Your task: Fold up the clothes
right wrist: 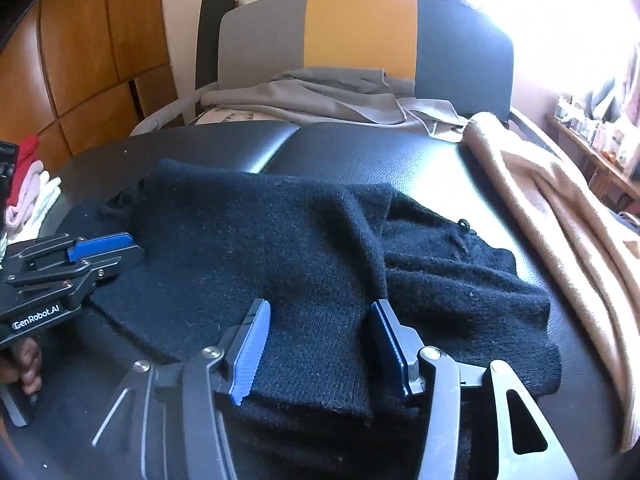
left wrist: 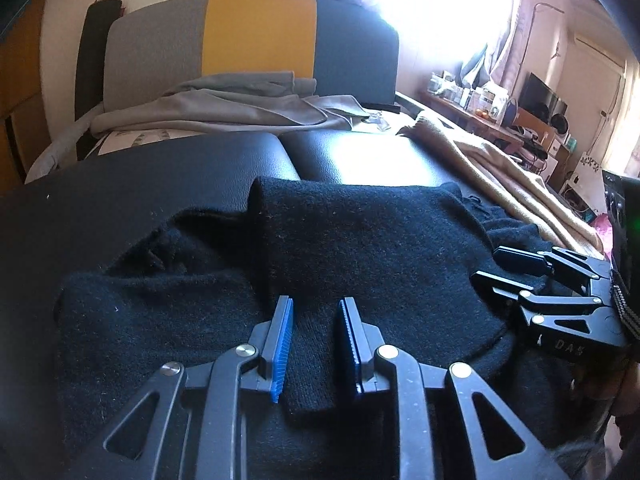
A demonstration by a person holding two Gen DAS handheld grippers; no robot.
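A black knit sweater (left wrist: 360,248) lies partly folded on a black leather surface (left wrist: 160,176), one layer turned over the middle. My left gripper (left wrist: 316,308) hovers at the sweater's near edge, open, with a strip of the knit lying between its blue pads (left wrist: 282,344). My right gripper (right wrist: 320,308) stands wide open over the same near edge, cloth between its fingers but not pinched. Each gripper shows in the other's view: the right gripper (left wrist: 486,266) at the sweater's right side, the left gripper (right wrist: 136,245) at its left side. The sweater (right wrist: 280,240) bunches at the right.
A tan blanket (right wrist: 560,220) drapes along the right of the leather surface (right wrist: 360,148). Behind it stands a grey, yellow and dark chair (right wrist: 360,28) with a grey garment (right wrist: 320,100) on it. Red and pale clothes (right wrist: 28,184) lie at the left, and a cluttered desk (left wrist: 500,112) stands at the right.
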